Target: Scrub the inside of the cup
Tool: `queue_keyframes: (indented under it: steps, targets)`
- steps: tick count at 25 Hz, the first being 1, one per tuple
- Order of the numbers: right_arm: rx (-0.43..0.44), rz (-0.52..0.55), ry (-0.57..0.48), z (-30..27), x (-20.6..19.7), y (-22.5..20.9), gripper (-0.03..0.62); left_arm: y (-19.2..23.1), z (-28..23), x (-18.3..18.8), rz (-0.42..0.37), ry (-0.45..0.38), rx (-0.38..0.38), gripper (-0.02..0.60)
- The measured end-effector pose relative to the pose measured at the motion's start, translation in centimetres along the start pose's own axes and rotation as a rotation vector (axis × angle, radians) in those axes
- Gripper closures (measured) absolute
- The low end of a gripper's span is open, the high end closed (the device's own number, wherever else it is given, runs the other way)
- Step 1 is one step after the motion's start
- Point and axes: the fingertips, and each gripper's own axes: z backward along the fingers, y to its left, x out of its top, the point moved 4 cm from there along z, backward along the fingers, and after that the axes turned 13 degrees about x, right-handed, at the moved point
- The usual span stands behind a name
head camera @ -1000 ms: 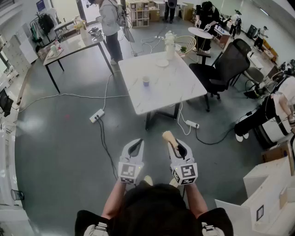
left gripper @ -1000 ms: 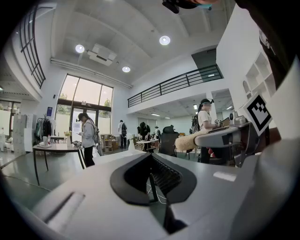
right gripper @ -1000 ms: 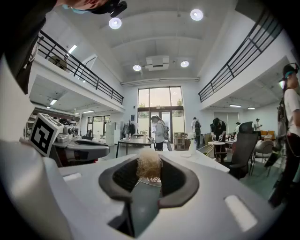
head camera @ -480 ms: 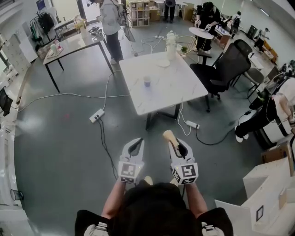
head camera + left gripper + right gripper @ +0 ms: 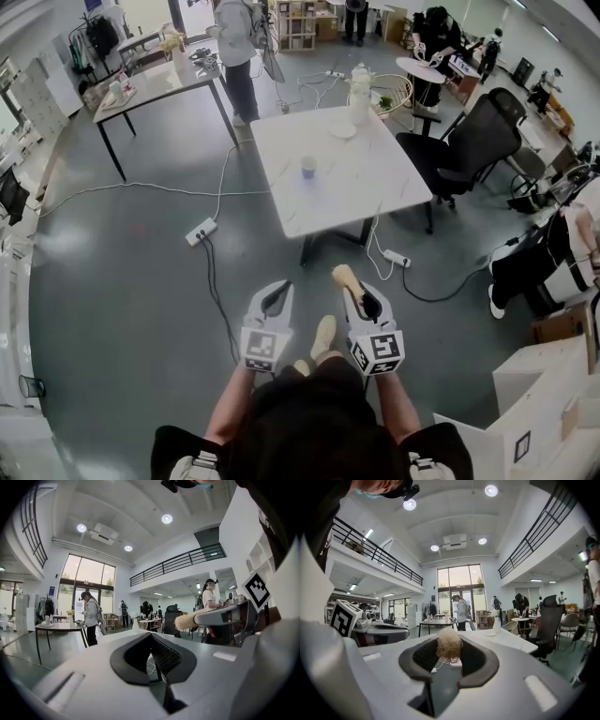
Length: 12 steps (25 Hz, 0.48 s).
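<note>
Standing well apart from the worktop [image 5: 367,180] with the cup [image 5: 308,167], the person [image 5: 314,424] holds the left tongs [image 5: 275,299] closed together, empty, and the right tongs [image 5: 366,303] clamped on a brush [image 5: 343,277].

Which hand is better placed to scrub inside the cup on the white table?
Right. The right tool grips the brush, its bristles pointing forward. The left tool is shut and empty, so it suits steadying the cup. Both are well short of the table.
</note>
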Motion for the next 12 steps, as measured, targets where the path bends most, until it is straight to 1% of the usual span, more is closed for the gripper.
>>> queue_keyframes:
  steps: [3,6,9,12]
  targets:
    - [0.020,-0.004,-0.002,-1.9,0.3,-0.7,0.482,1.0,-1.4,0.1,0.001,-0.003,0.016,0.574]
    - [0.035,-0.009,-0.003,-3.8,0.5,-1.9,0.482,1.9,-3.2,-0.3,-0.004,0.015,0.029,0.574]
    - [0.045,-0.014,-0.003,-5.6,0.6,-3.6,0.482,2.4,-5.5,-0.6,-0.007,0.027,0.034,0.574]
    - [0.051,-0.020,-0.001,-7.8,0.9,-6.1,0.482,2.7,-8.7,-0.2,-0.004,0.020,0.039,0.574]
